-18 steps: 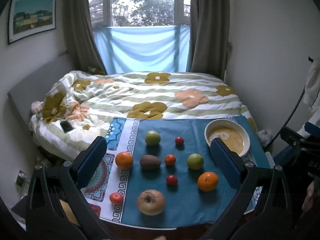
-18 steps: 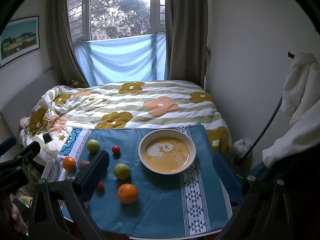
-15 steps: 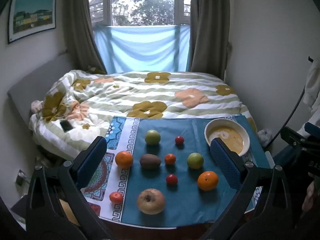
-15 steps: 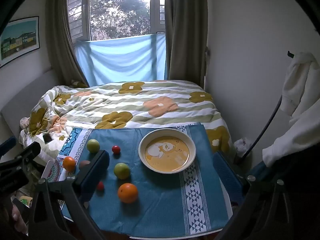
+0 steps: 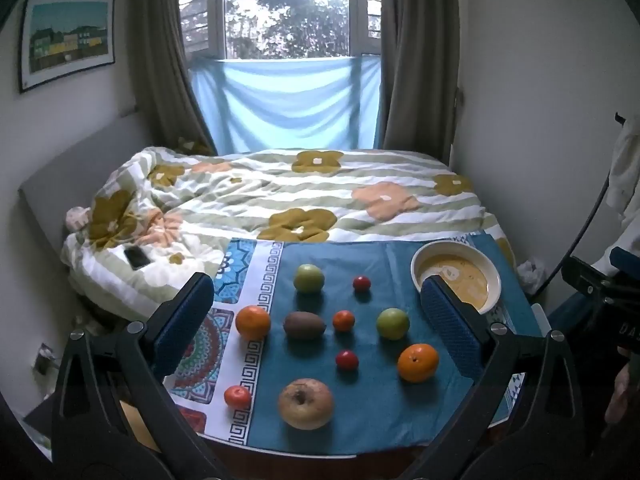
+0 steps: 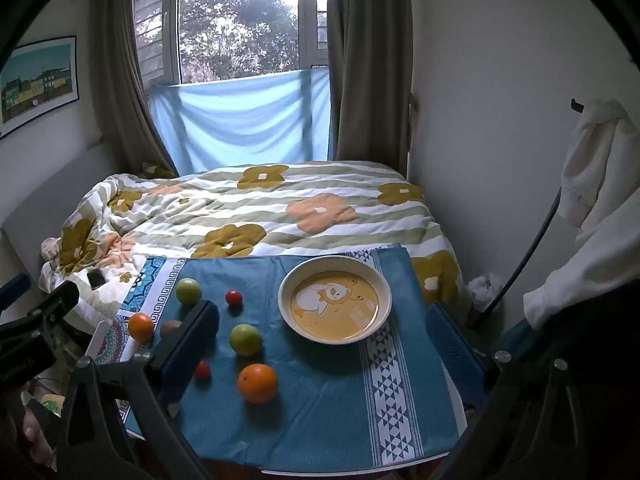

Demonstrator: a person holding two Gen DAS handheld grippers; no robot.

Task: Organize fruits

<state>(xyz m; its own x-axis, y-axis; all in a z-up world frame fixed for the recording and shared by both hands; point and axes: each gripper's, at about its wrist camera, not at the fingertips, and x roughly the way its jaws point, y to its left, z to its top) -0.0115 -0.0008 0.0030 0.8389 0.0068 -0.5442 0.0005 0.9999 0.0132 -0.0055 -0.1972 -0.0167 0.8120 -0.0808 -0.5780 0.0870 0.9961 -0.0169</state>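
Ten fruits (image 5: 306, 398) lie scattered on the blue cloth (image 5: 372, 420), left of the empty bowl (image 6: 335, 305). Both left tongs (image 5: 316, 312) and right tongs (image 6: 324, 336) hover wide open, apparently holding nothing.

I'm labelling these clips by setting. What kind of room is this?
Most likely a bedroom at home: a bed with a flowered quilt fills the middle, a curtained window stands behind it, and a framed picture hangs on the wall. The fruit lies on a cloth-covered table at the bed's foot.

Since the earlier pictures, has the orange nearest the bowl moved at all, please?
No. The orange sits in the same spot beside the green fruit, apart from the bowl.
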